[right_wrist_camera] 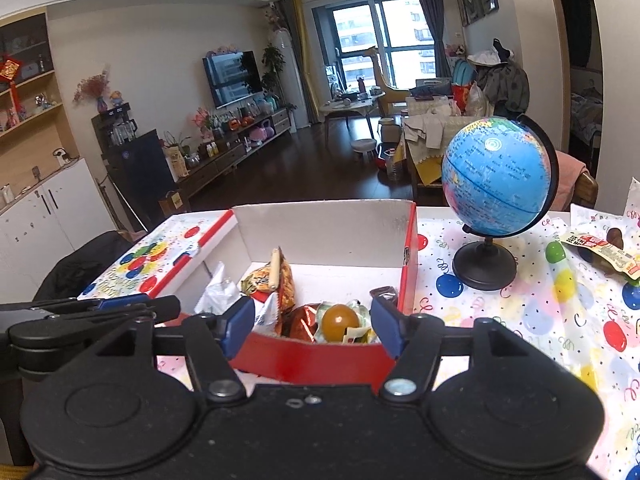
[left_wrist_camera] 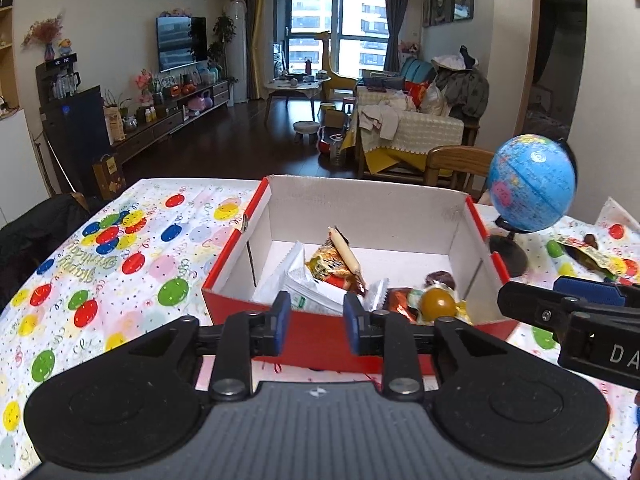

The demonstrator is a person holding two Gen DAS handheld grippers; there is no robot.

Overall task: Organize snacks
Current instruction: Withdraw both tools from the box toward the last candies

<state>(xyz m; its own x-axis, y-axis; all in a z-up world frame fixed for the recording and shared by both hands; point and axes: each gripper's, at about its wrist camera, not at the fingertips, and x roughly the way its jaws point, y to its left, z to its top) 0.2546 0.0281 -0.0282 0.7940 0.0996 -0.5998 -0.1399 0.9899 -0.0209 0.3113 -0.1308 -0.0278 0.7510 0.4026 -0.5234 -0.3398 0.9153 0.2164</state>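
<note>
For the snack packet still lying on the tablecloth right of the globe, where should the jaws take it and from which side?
Judging by its flat pose, take the snack packet across its narrow width near the left end, coming from above with the right gripper, open. The globe stands to its left.

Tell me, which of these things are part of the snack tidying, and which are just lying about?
Part of the job: box; snacks in it; snack packet left on the table.
Just lying about: globe; tablecloth; chair.

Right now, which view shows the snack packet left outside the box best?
Right wrist view: the snack packet lies unobstructed on the tablecloth right of the globe. In the left wrist view the packet sits at the frame edge, partly behind the right gripper.
</note>
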